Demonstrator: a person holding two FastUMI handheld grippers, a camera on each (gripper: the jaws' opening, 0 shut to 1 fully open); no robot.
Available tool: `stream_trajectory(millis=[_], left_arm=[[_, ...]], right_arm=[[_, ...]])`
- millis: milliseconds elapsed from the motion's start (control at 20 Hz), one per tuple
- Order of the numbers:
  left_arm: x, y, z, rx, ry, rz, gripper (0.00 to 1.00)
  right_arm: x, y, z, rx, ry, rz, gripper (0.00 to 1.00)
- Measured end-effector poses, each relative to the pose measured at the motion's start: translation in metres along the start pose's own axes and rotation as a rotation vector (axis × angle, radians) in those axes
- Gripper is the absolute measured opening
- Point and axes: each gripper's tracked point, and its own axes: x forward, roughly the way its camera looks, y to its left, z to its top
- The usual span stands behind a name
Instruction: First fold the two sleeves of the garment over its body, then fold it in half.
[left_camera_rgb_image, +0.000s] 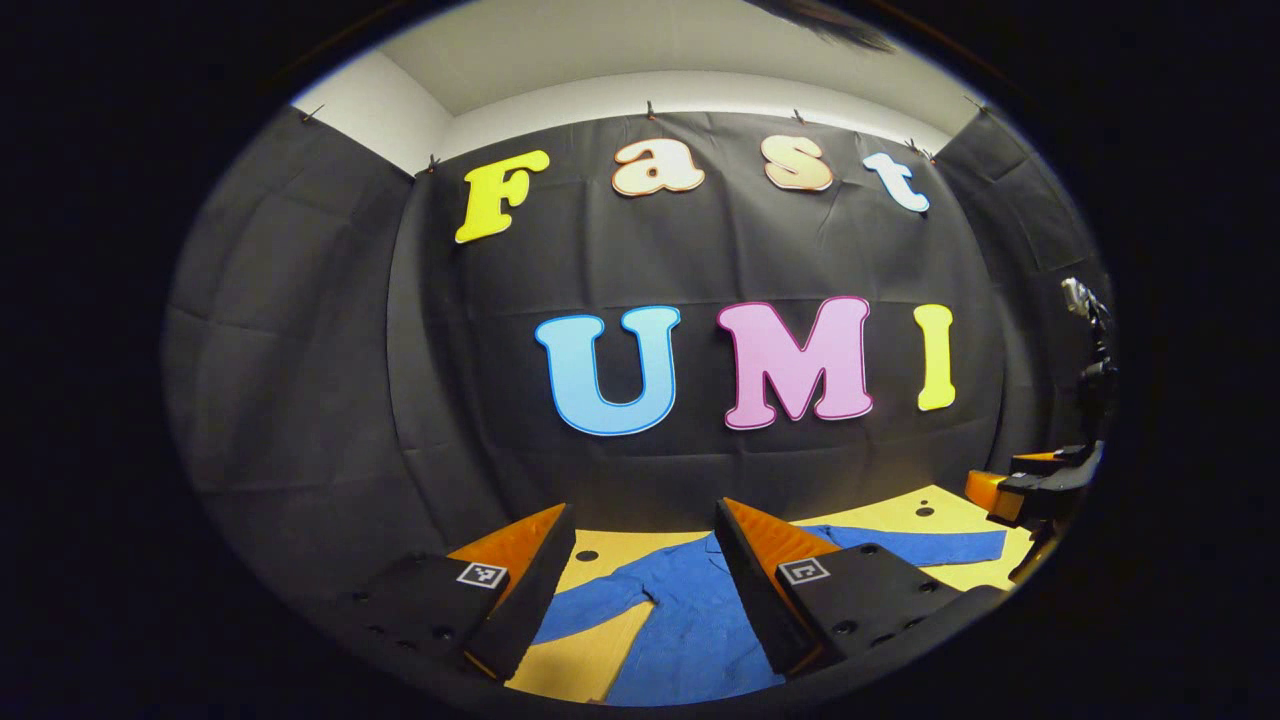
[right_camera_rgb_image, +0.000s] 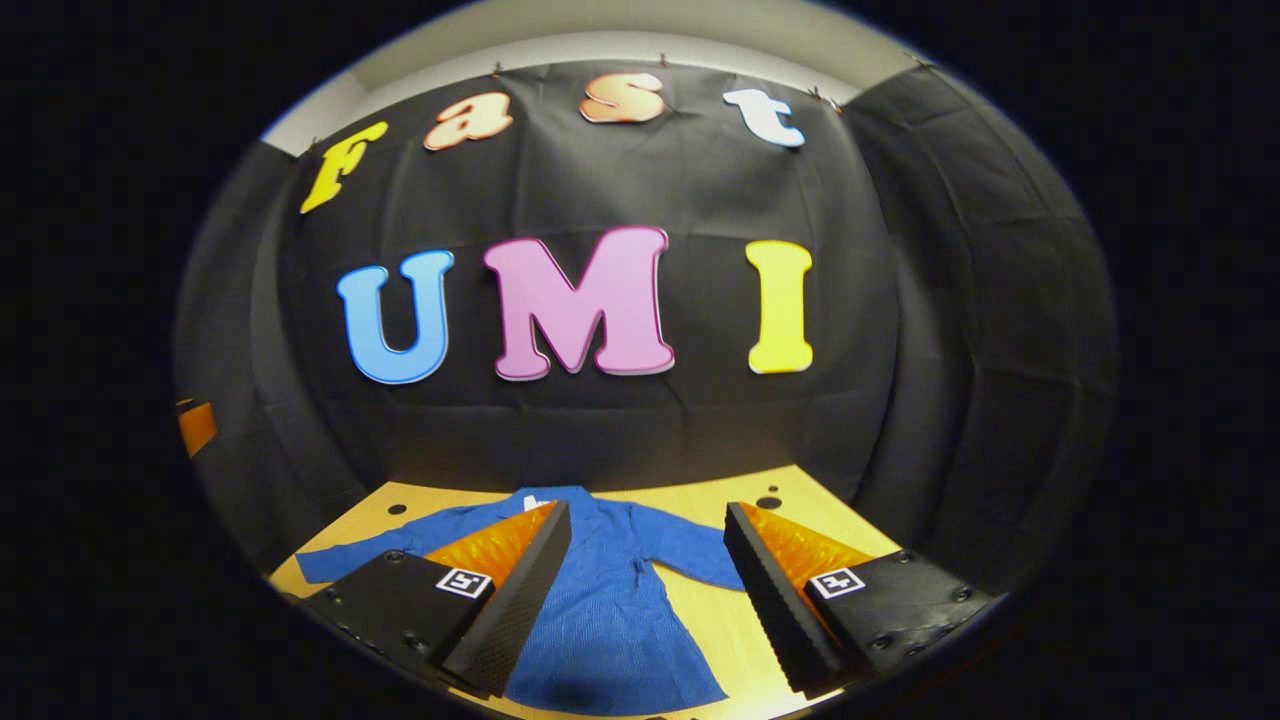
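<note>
Left gripper view first: my left gripper (left_camera_rgb_image: 640, 560) is up in the air with its fingers spread wide, nothing between them. Below, the blue garment (left_camera_rgb_image: 690, 620) lies flat on the yellow table (left_camera_rgb_image: 590, 660), collar toward the black back wall, one sleeve (left_camera_rgb_image: 590, 610) angling out to one side and the other sleeve (left_camera_rgb_image: 920, 545) stretched toward the far edge. Off at the right edge of this view I can see my other tool, the right gripper (left_camera_rgb_image: 1040, 485), hanging above that sleeve's end; too far off here to say how its fingers stand.

Right gripper view: the right gripper (right_camera_rgb_image: 648, 570) is released too, fingers wide apart with just garment (right_camera_rgb_image: 610, 620) and table (right_camera_rgb_image: 740, 620) showing through the gap. Both sleeves are still spread out from the body, so I'd say no fold has happened yet. My guess on the setup: laid flat and spread like this so each gripper gets its own sleeve, and I'm holding both up high and open so I can drop onto the cuffs cleanly.
</note>
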Motion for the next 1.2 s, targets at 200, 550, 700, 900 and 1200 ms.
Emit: stream_trajectory(millis=[200, 550, 700, 900, 1200], left_arm=[[0.011, -0.019, -0.008, 0.006, 0.036, 0.017, 0.81], [0.032, -0.067, -0.025, 0.017, 0.128, 0.003, 0.81], [0.044, -0.094, -0.028, 0.033, 0.149, -0.038, 0.81], [0.054, -0.124, -0.036, 0.056, 0.174, -0.097, 0.81], [0.068, -0.145, -0.037, 0.08, 0.18, -0.141, 0.82]], right_arm=[[0.048, -0.069, -0.055, 0.05, 0.159, -0.119, 0.99], [0.107, -0.207, -0.162, 0.156, 0.455, -0.379, 0.98], [0.117, -0.252, -0.201, 0.138, 0.539, -0.485, 0.99], [0.134, -0.271, -0.235, 0.152, 0.653, -0.553, 0.99], [0.158, -0.29, -0.238, 0.211, 0.757, -0.591, 0.99]])
